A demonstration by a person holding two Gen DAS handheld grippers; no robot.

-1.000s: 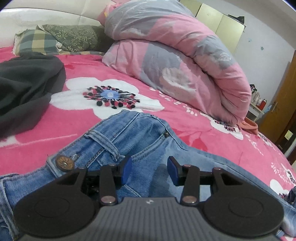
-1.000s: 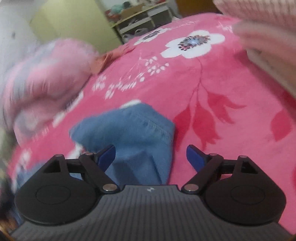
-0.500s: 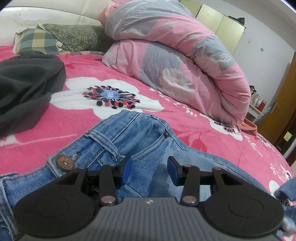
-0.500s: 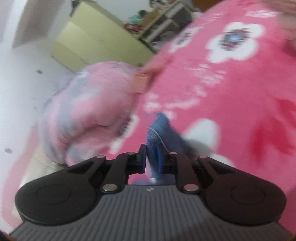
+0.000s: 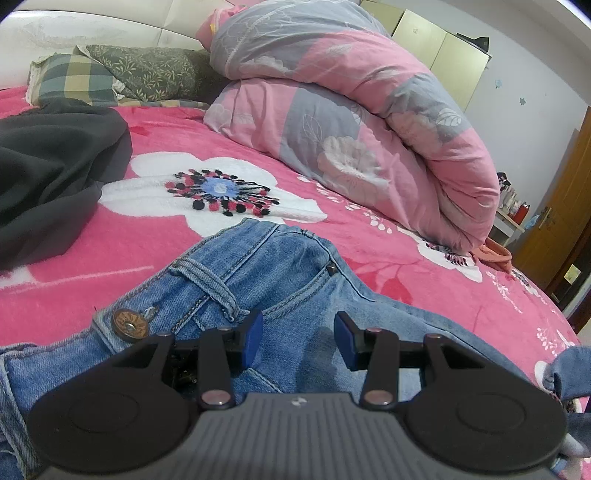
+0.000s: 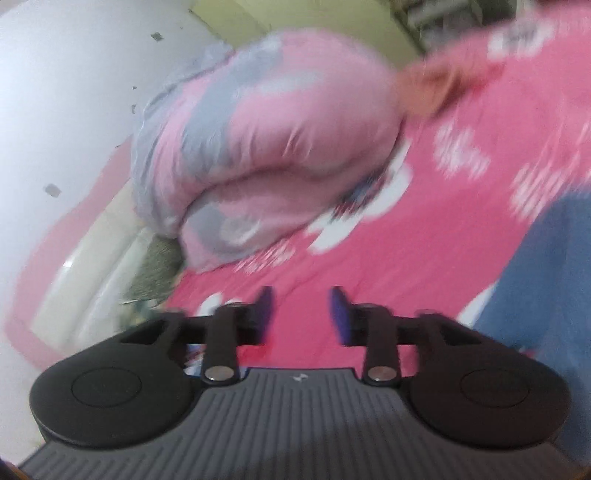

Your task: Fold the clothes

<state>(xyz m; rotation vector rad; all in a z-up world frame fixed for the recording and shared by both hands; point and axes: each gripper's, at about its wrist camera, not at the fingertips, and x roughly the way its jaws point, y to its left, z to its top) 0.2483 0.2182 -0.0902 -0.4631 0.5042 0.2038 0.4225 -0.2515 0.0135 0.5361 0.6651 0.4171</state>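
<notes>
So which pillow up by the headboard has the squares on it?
The checked pillow, the one furthest left against the headboard. It has green and cream squares, while the darker pillow beside it is covered in little leaves.

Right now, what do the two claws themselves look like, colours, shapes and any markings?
Both match. The left claw and right claw each have two blue pads on black linkage arms with silver pivot pins, round black discs at either side, and a grey ribbed body bearing a small pale logo. No cables, hands or sleeves show.
</notes>
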